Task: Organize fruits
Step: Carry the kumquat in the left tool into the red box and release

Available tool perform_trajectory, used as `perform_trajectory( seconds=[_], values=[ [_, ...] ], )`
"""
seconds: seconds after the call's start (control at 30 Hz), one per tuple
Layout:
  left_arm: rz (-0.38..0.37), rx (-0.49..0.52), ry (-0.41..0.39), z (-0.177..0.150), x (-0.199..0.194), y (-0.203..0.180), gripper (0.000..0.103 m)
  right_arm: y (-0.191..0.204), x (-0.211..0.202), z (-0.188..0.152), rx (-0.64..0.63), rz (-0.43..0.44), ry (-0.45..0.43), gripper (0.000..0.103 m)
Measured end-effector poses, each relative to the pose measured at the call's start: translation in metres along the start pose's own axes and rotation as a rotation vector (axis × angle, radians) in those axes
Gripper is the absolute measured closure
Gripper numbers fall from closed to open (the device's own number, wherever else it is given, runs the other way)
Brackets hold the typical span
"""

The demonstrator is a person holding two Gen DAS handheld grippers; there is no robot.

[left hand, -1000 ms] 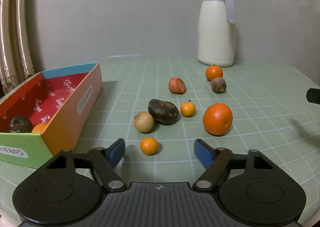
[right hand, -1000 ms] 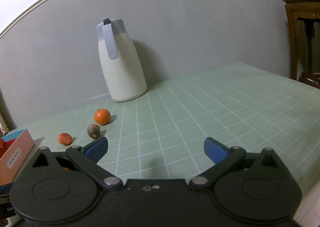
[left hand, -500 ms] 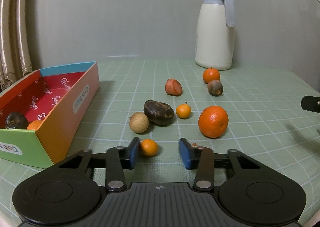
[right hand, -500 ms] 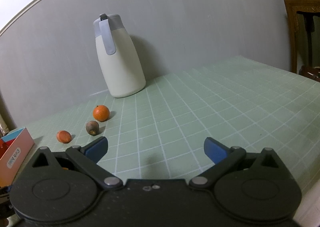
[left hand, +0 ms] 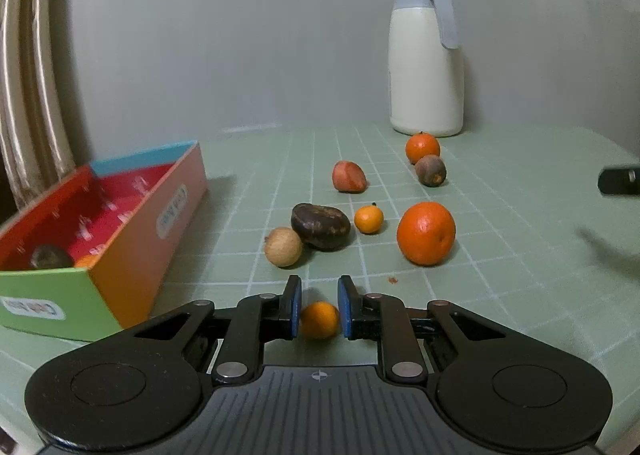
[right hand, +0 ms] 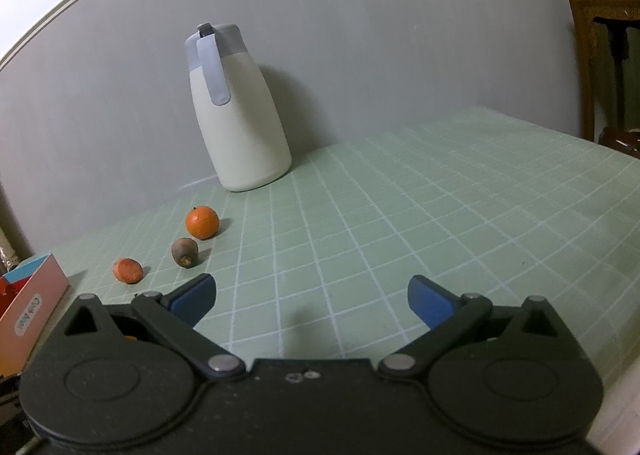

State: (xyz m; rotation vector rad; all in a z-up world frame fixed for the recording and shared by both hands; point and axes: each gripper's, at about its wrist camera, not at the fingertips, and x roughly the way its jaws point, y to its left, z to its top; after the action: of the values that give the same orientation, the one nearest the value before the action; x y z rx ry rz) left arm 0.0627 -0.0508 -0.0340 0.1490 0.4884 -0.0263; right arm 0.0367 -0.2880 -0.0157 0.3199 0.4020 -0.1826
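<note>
Kumquat (left hand: 319, 319), small and orange, sits pinched between the blue pads of the left gripper (left hand: 319, 313), low over the green grid tablecloth (left hand: 500, 255). Just beyond it lie a tan round fruit (left hand: 283, 246) touching a dark brown fruit (left hand: 320, 226), another small kumquat (left hand: 368, 219) and a large orange (left hand: 426, 233). Farther back are a red fruit (left hand: 349, 176), a brownish fruit (left hand: 430, 170) and a second orange (left hand: 422, 147) near the white thermos jug (left hand: 426, 67). To the left stands the colourful box (left hand: 132, 251), two fruits inside. The right gripper (right hand: 312, 297) hangs spread wide above bare cloth.
</note>
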Motion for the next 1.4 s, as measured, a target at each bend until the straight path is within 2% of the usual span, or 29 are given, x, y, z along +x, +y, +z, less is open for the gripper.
perform_trajectory(
  seconds=[0.17,0.43,0.7,1.1,1.4],
  values=[
    [0.029,0.081,-0.045,-0.008,-0.010,-0.013,0.083,-0.001,-0.001,0.000,0.003,0.007,0.002,0.000],
    [0.025,-0.001,-0.056,-0.014,-0.019,-0.006,0.082,-0.003,-0.001,0.001,0.012,0.015,0.009,0.000],
    [-0.021,-0.108,-0.004,-0.016,-0.025,0.008,0.084,-0.001,-0.001,0.000,0.009,0.016,0.008,0.000],
    [-0.054,-0.151,0.059,-0.009,-0.021,0.021,0.084,0.005,0.000,-0.001,-0.007,0.026,0.013,0.000],
    [-0.008,-0.160,0.020,0.004,-0.029,0.042,0.084,0.015,0.000,-0.002,-0.008,0.050,0.015,0.000]
  ],
)
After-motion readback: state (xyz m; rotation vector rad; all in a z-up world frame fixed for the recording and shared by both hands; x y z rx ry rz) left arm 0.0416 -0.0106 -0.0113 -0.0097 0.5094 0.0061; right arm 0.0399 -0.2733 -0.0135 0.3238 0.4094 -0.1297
